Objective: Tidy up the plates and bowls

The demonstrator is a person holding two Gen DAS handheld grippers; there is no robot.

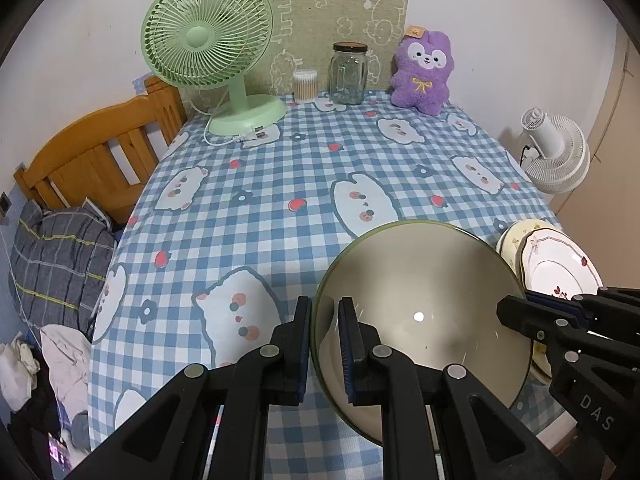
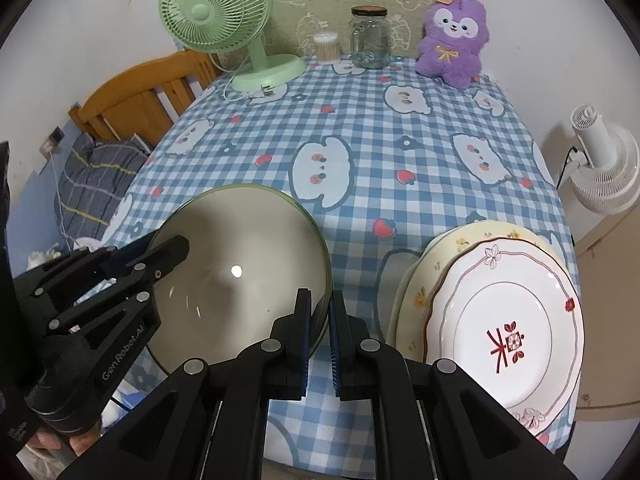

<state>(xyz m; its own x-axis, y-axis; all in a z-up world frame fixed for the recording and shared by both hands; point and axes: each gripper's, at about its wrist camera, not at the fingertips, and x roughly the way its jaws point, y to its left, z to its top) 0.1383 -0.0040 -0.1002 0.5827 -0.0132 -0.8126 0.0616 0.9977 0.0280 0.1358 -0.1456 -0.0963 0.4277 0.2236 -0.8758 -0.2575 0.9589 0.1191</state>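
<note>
Bare checked tablecloth (image 2: pixel 380 152) mid-table, green fan (image 2: pixel 216 12), jar (image 2: pixel 370 38), plush (image 2: pixel 454 40) along far edge, plate stack (image 2: pixel 504 328) near right.

both wrist views sit low and close over the counter's (image 1: pixel 280 184) near edge, facing its far edge and the wall. the left view looks from left of the grey bowl (image 1: pixel 420 320), the right view from its right. both share the bowl, the plates (image 2: pixel 504 332) and the green fan (image 1: pixel 208 36).
</note>
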